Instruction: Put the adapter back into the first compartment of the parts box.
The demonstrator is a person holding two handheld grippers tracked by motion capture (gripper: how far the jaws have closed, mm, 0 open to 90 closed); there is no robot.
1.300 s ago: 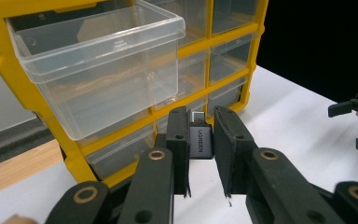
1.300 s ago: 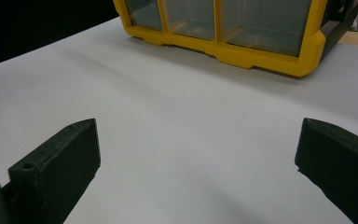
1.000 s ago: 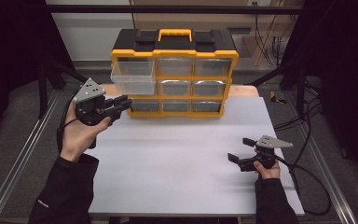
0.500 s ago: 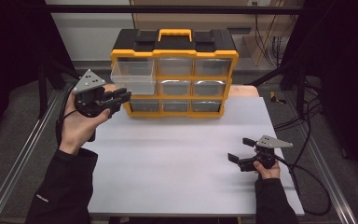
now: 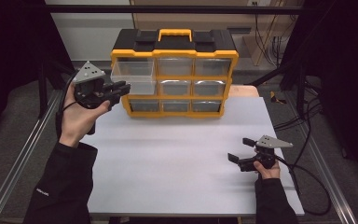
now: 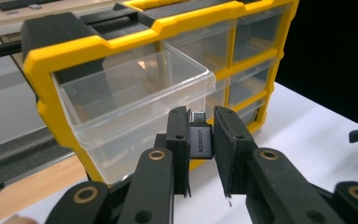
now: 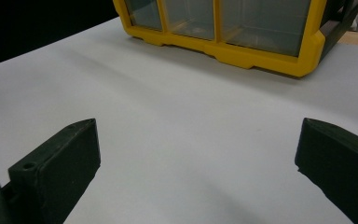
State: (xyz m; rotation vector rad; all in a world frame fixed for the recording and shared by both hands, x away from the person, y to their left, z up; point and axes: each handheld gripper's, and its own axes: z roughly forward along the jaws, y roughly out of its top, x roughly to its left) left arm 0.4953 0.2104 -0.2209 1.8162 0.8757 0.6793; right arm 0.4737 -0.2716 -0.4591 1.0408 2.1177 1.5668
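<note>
A small grey adapter (image 6: pixel 200 141) is clamped in the left gripper (image 6: pixel 200 140) just before the pulled-out clear drawer (image 6: pixel 135 109) of the yellow organizer (image 5: pixel 175 74), apparently for dropping in; the right gripper (image 5: pixel 242 150) is rested wide open on the table (image 5: pixel 177 154), kept clear.

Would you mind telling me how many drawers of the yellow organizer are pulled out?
1: the clear top-left drawer of the organizer is pulled out, just ahead of the left gripper. The other eight drawers sit closed.
</note>
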